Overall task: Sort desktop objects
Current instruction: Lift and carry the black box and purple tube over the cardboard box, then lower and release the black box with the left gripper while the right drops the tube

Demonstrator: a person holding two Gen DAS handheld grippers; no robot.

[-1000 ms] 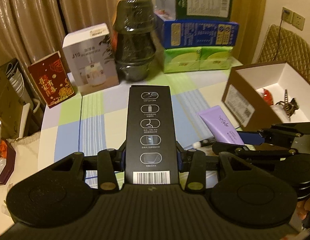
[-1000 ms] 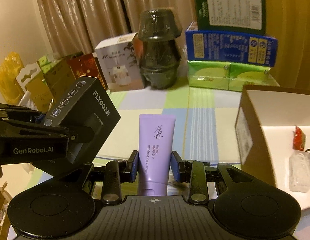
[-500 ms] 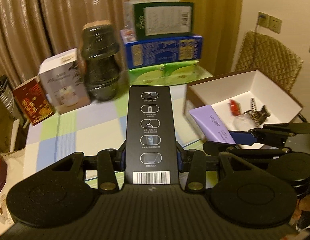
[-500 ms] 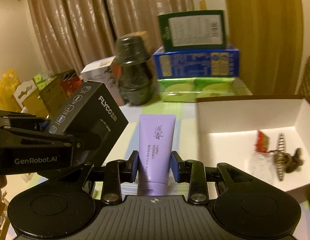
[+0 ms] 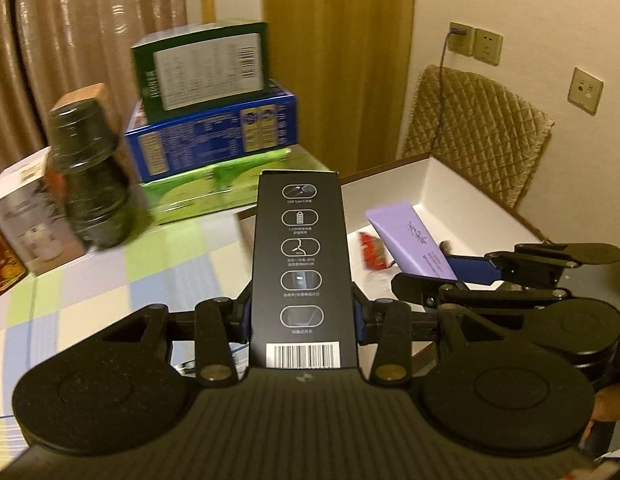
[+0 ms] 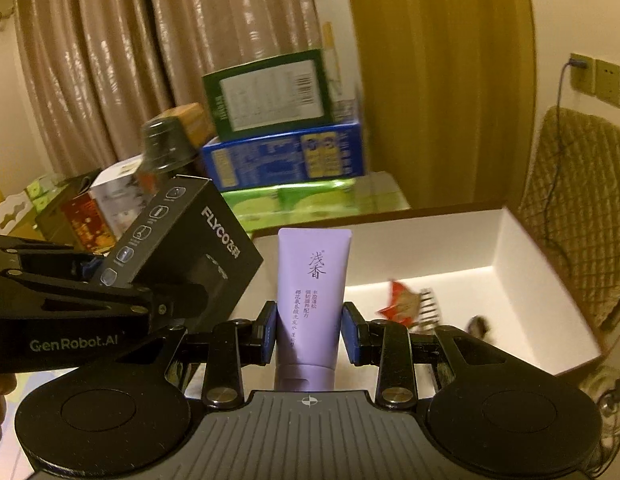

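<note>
In the left wrist view, centre frame, the left gripper (image 5: 304,312) has its fingers clenched on a black box (image 5: 302,256), blue pads pressing both long sides; barcode end nearest the camera, icon column running away from it. The box is held off the checked counter (image 5: 110,276). To the right, the right gripper (image 5: 465,270) carries a purple tube (image 5: 409,240) over the open white carton (image 5: 449,184), which holds a red packet (image 5: 371,250). Far left: a dark stack of bowls (image 5: 90,176), blurred, just beside a white carton with a humidifier picture (image 5: 22,216). Behind, a green box (image 5: 202,68) sits on a blue box (image 5: 214,140), itself on green tissue packs (image 5: 214,188).

In the right wrist view, the right gripper (image 6: 309,330) grasps the purple tube (image 6: 311,288) near its cap end, fingers tight on both sides, tube pointing away. Beyond it lies the white carton (image 6: 429,236), containing the red packet (image 6: 395,300) and a hair clip (image 6: 427,310), blurred. At left, the left gripper (image 6: 110,280) holds the black box (image 6: 182,240), tilted, above the counter edge.
</note>
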